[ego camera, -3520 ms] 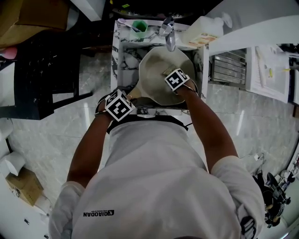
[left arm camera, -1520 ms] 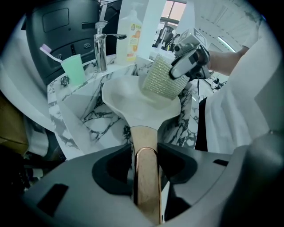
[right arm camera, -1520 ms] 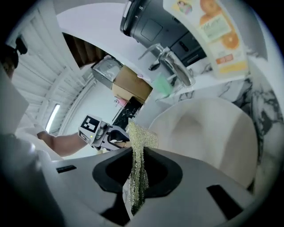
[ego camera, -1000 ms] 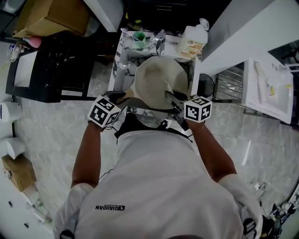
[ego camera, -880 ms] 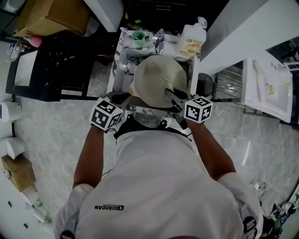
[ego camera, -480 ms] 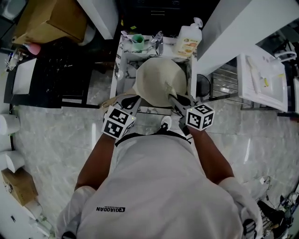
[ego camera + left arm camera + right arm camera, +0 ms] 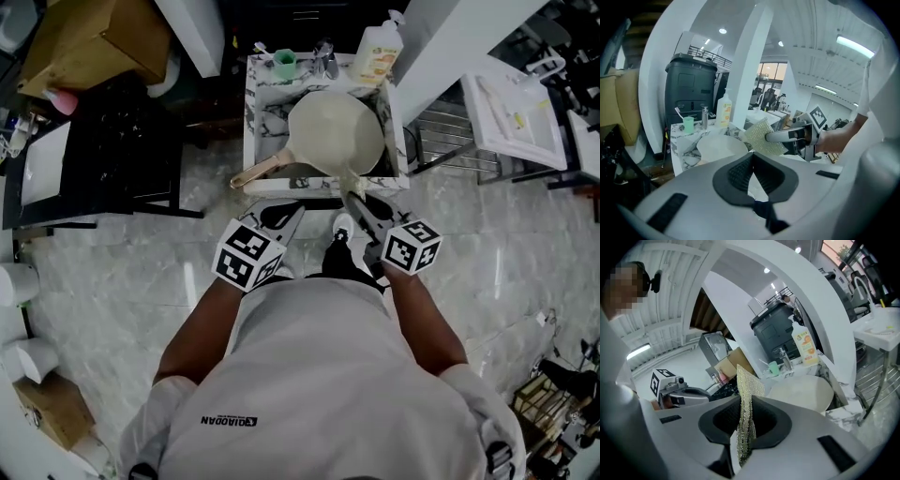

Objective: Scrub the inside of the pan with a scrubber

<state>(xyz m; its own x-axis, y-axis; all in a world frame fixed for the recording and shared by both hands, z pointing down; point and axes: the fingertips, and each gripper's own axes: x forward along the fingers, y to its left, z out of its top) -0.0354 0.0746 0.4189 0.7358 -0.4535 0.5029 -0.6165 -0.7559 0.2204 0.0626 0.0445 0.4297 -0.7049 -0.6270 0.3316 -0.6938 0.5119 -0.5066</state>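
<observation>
Backed off from the marble sink [image 7: 253, 105], the left gripper [image 7: 752, 159] is closed on nothing and the right gripper [image 7: 744, 403] pinches the mesh scrubber [image 7: 748, 379], while the cream pan [image 7: 336, 131] leans inside that sink, soap bottle [image 7: 378, 54] behind.

Rough glittery mesh scrubber [image 7: 746, 390]; smooth matt pan [image 7: 336, 131]

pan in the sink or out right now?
In. The pan sits inside the marble sink, open side up. Only its handle pokes out past the sink's front-left corner.
</observation>
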